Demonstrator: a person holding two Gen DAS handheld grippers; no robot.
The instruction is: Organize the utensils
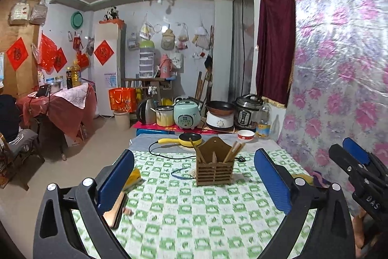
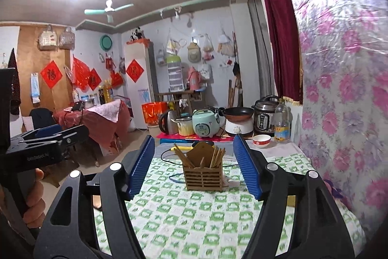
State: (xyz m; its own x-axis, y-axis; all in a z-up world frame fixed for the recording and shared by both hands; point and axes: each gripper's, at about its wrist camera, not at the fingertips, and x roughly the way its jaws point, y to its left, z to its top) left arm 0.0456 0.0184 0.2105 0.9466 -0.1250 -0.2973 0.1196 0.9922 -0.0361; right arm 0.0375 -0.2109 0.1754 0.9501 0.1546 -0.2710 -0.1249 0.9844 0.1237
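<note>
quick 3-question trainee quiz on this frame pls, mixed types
1. True or false: the left tool is shut on a chopstick.
2. The wooden utensil holder stands: A) on the checkered tablecloth B) on the floor C) inside the frying pan.
3. Fill in: the chopsticks stand in the ____.

Key: 1 false, both the left and the right tool are open and empty; 2 A; 3 holder.

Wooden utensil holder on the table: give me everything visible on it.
The wooden utensil holder is a brown slatted box with a taller peaked back panel that has a small hanging hole. It stands upright on the green-and-white checked tablecloth, ahead of both open claws and touched by neither. Inner dividers split it into compartments. Wooden chopsticks lean out of its left and right compartments. A blue cable lies on the cloth at its left base.
</note>
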